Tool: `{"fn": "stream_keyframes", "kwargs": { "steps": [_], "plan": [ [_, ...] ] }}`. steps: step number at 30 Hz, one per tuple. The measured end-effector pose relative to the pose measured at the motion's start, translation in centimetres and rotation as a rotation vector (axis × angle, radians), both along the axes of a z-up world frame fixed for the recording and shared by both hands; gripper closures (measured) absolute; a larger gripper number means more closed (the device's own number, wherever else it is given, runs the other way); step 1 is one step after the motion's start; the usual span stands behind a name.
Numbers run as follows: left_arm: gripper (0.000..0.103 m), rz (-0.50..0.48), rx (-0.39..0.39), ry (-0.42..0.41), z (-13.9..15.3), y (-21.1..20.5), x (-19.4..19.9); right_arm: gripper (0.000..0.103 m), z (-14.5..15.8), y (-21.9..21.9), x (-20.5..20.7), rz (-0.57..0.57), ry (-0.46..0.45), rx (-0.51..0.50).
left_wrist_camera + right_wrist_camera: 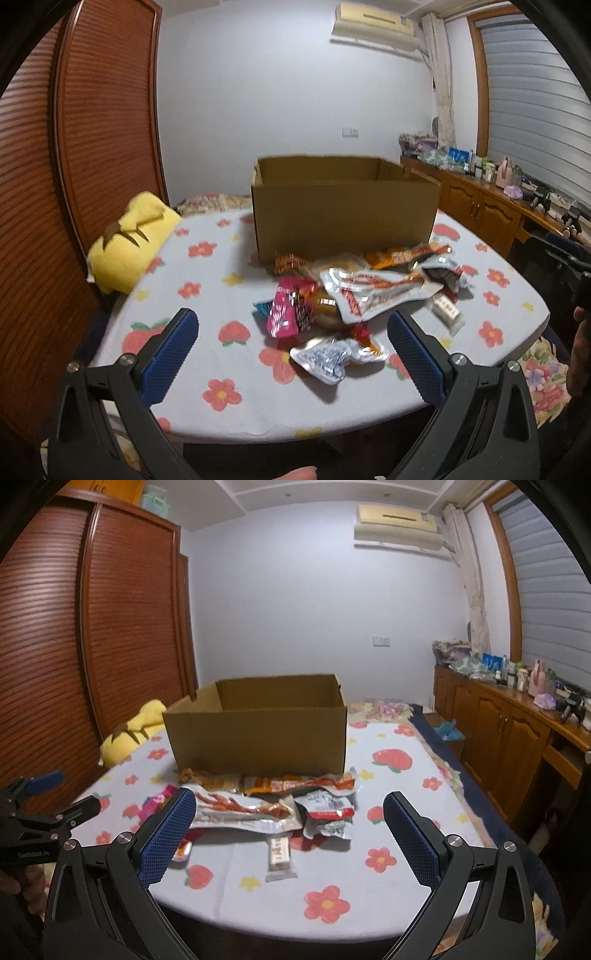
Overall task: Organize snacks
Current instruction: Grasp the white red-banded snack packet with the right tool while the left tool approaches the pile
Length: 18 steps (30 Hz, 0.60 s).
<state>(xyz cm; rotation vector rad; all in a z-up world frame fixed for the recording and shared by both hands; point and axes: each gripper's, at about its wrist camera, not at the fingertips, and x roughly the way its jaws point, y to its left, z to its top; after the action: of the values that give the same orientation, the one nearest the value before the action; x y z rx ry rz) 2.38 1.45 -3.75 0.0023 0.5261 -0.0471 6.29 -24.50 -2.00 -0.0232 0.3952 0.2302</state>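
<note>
both tongs, left tongs [291, 332] and right tongs [290, 812], gape wide and empty. the snack packets [362, 295] on the desk [221, 406] look light, crinkly and slippery; pinch a flat sealed edge.

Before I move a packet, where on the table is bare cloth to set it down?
Bare cloth lies right of the snack pile, up to the table edge, and left of it, between the pile and the yellow plush. The near edge is also free. In front of the cardboard box it is crowded with packets.
</note>
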Motion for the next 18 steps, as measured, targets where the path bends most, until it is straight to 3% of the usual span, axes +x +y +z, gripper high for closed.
{"fn": "stream_keyframes", "kwargs": {
  "steps": [8, 18],
  "plan": [
    [0.001, -0.043, -0.017, 0.100, -3.0, 0.2, 2.4, 0.003, -2.2, -0.5, 2.6, 0.031, 0.094, -0.051],
    [0.001, -0.083, -0.011, 0.168, -4.6, -0.6, 4.0, 0.006, -4.7, -1.1, 5.0, 0.070, 0.212, -0.083]
  ]
}}
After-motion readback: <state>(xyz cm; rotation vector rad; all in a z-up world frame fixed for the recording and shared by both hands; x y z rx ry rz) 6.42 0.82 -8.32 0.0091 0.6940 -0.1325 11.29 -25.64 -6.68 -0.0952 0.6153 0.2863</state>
